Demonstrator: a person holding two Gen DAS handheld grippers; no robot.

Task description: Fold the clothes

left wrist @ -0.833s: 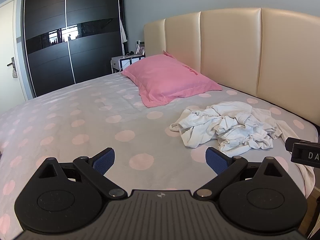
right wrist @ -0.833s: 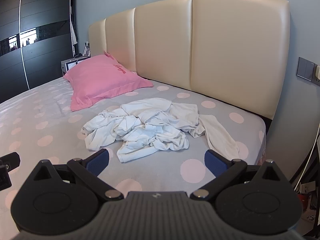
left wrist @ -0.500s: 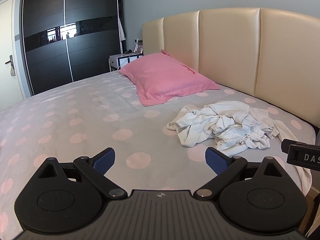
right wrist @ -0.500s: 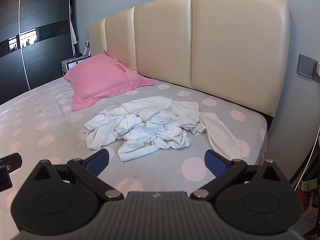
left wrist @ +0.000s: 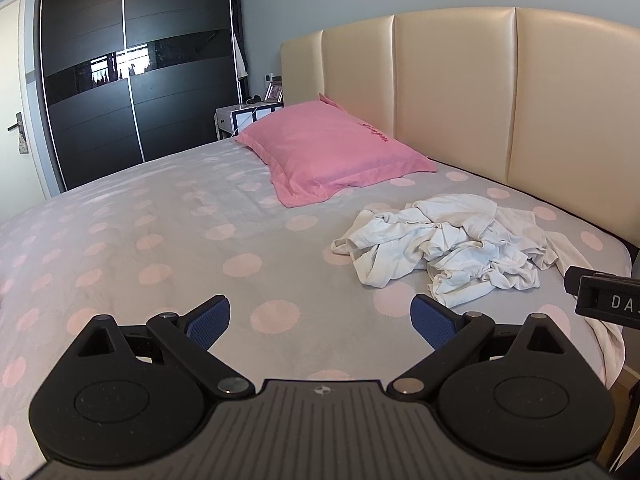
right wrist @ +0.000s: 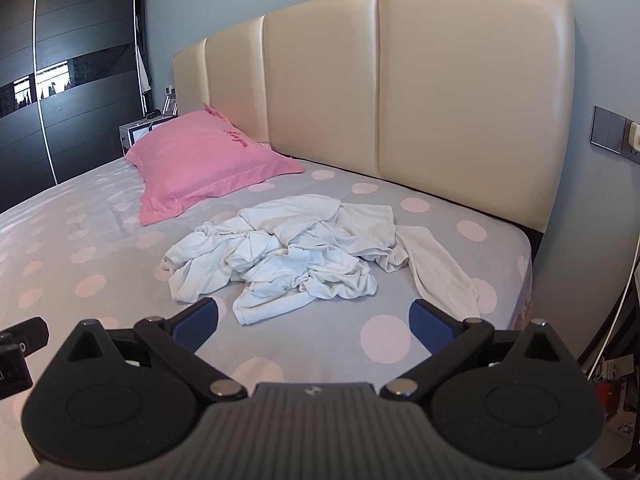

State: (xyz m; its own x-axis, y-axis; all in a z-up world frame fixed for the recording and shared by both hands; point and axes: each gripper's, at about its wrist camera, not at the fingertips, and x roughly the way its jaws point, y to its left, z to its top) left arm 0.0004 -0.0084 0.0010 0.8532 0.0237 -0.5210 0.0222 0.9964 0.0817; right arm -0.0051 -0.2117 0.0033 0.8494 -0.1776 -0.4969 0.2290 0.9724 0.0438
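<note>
A crumpled white garment (left wrist: 444,248) lies in a heap on the grey polka-dot bed (left wrist: 160,232), near the headboard on the right side. It also shows in the right wrist view (right wrist: 296,256), with one long piece trailing toward the bed's right edge. My left gripper (left wrist: 320,320) is open and empty, above the bed to the left of the heap. My right gripper (right wrist: 312,322) is open and empty, just in front of the heap. The right gripper's body (left wrist: 604,300) shows at the right edge of the left wrist view.
A pink pillow (left wrist: 332,152) lies against the beige padded headboard (left wrist: 452,92). A black sliding wardrobe (left wrist: 132,80) and a small nightstand (left wrist: 244,116) stand beyond the bed. The bed's right edge (right wrist: 524,280) drops to the floor beside the garment.
Both grippers have moved a little forward and lower toward the garment, which now looks slightly nearer in both views. Both grippers stay open. The garment has not moved.
</note>
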